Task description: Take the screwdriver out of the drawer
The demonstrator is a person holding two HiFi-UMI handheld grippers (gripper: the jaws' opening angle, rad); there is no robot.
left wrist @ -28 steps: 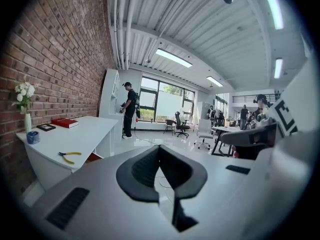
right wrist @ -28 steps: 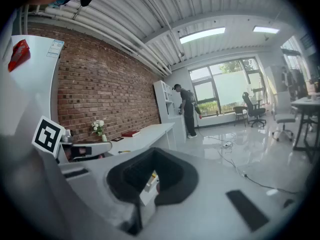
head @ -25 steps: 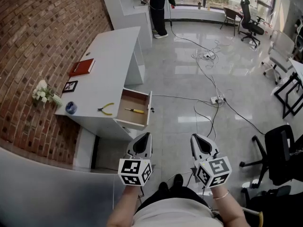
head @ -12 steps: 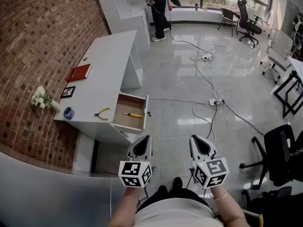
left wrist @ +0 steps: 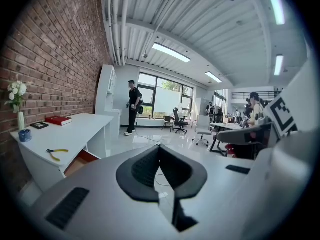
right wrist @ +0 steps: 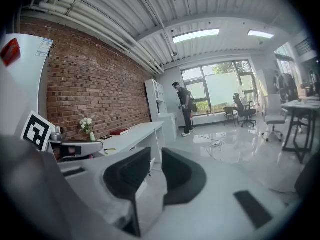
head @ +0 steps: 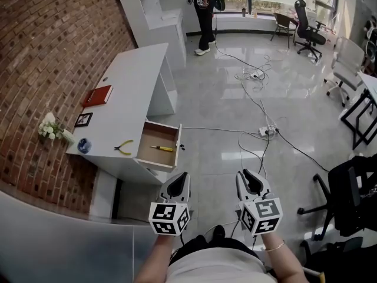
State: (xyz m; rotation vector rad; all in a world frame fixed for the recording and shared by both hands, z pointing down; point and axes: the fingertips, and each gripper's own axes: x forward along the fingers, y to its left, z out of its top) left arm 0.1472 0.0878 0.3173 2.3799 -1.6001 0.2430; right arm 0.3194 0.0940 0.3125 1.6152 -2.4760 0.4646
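The screwdriver point(head: 162, 148), yellow-handled, lies alone on the floor of the open drawer point(head: 147, 155), its length running across the drawer. The drawer stands pulled out from the near end of the white desk point(head: 132, 81), towards the open floor. On the desktop just beside the drawer lie yellow-handled pliers point(head: 123, 147). Further along are a small blue round thing point(head: 84, 145), a dark picture frame point(head: 83, 119), white flowers point(head: 50, 128) against the brick wall, and a red book point(head: 98, 95).

Cables point(head: 253, 99) and a power strip point(head: 268, 130) trail over the glossy tiles to the right of the desk. A person point(head: 206, 10) stands at the far end by the window.

Both grippers are held low and close to the body, side by side, pointing forward and slightly down. The left gripper point(head: 180, 178) has its jaws pressed together on nothing. The right gripper point(head: 246, 177) has just been opening and now shows a narrow gap with nothing in it.

The screwdriver is well apart from both, ahead and a little to the left of the left gripper. Only bare floor and the drawer's front wall lie between them.
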